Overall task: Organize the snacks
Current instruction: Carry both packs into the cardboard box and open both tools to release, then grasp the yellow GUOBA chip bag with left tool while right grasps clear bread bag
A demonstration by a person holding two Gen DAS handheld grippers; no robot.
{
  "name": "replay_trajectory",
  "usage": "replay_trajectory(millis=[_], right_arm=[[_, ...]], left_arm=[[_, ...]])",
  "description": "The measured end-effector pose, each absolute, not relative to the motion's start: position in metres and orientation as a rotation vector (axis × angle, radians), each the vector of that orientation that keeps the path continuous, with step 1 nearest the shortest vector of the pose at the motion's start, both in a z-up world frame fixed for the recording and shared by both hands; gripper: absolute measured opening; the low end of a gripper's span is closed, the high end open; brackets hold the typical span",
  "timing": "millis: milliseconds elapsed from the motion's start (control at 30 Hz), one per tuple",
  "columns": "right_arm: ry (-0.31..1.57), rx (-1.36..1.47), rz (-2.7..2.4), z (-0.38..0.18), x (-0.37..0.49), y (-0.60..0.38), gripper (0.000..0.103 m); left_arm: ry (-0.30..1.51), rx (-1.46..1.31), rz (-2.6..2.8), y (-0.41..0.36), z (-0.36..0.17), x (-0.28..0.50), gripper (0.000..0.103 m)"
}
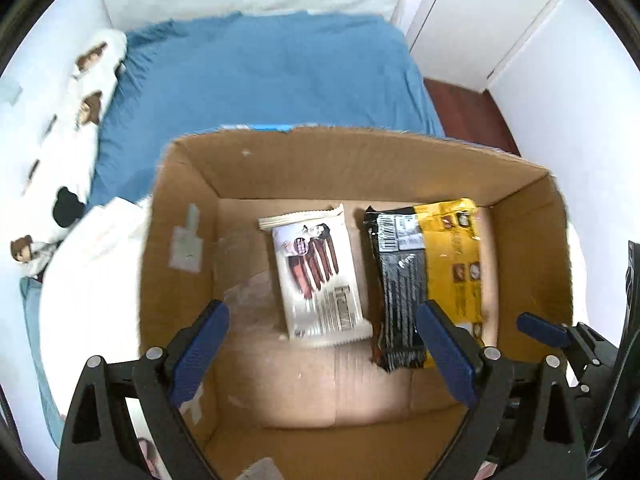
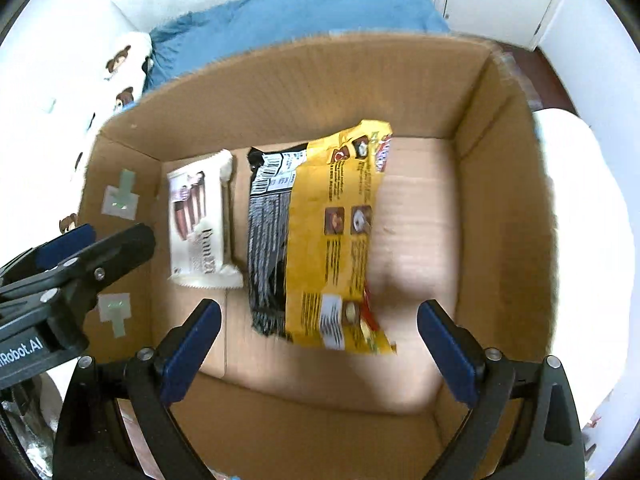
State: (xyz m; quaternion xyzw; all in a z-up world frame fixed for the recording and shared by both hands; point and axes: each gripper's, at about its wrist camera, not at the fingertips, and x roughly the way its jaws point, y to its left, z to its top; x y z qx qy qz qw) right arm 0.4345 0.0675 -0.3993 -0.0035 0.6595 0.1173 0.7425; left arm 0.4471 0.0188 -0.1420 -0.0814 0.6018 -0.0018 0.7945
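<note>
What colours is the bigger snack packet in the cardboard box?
Yellow and black snack packet; clearest in the right wrist view.

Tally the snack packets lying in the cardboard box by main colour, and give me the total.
White packet: 1
Yellow-and-black packet: 1
Total in the cardboard box: 2
Both lie flat on the box floor, side by side, white one to the left.
</note>
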Motion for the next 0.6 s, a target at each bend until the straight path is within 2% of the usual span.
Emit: replay_trajectory(millis=[300, 600], right_arm=[[1.315, -0.013, 0.261, -0.305, 0.396, 0.055, 0.100], [1.242, 0.062, 0.277, -0.267, 0.340, 0.037, 0.100]], left_arm=[[1.171, -0.133, 0.035, 0.010, -0.087, 0.385, 0.096], [1.115, -0.186, 0.047, 0.008, -0.055, 0.324, 0.096]])
